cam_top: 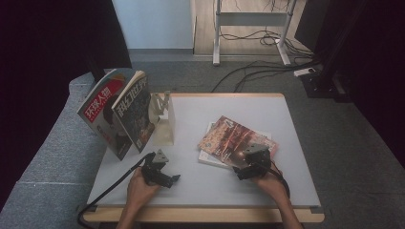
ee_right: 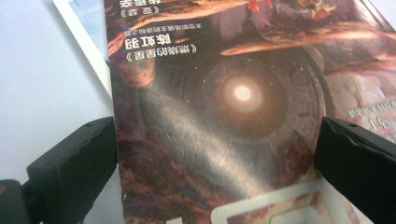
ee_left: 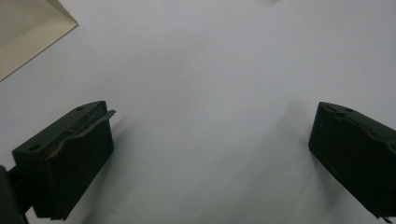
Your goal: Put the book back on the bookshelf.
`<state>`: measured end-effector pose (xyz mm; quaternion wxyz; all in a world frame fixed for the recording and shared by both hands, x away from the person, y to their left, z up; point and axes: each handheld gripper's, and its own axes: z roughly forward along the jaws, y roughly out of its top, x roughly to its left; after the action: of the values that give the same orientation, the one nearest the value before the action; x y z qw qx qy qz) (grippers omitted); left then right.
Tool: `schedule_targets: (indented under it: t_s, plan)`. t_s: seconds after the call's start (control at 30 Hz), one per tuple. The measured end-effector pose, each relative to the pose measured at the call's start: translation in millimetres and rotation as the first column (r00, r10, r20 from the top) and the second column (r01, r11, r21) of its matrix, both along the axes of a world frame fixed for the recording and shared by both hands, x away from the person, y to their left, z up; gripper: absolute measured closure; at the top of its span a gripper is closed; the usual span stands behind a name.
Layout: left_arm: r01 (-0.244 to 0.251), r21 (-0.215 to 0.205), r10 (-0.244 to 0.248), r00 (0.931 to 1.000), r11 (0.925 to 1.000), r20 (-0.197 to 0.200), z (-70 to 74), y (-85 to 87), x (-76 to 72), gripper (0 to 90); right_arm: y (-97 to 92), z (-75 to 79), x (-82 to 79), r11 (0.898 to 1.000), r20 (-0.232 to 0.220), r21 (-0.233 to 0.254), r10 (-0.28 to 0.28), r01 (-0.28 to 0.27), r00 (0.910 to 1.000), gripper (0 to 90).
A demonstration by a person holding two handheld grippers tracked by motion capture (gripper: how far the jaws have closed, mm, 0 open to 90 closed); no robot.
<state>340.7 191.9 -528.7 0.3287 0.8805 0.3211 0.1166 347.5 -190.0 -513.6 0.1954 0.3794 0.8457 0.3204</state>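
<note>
Jaws wide over magazine (ee_right: 219,116), lower edge cropped.

High view: above the table's (cam_top: 191,191) near edge, facing forward and down, far off.
Left gripper view: close, down on bare tabletop.
Right gripper view: very close over the magazine (ee_right: 224,116).
Shared: magazine (cam_top: 234,138), tabletop.

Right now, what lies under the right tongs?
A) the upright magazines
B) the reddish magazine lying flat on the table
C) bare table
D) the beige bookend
B: the right gripper view shows the open right tongs straddling the reddish magazine cover.
</note>
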Motion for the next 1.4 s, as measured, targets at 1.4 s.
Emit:
schedule_targets:
  t_s: [1.4]
  plan:
    - [0.185, -0.076, -0.185, 0.9827, 0.9798, 0.010, 26.6, -125.2, 70.3, 0.6, -90.3, 2.4, 17.3, 0.979, -0.007, 0.089, -0.185, 0.185, 0.9827, 0.0]
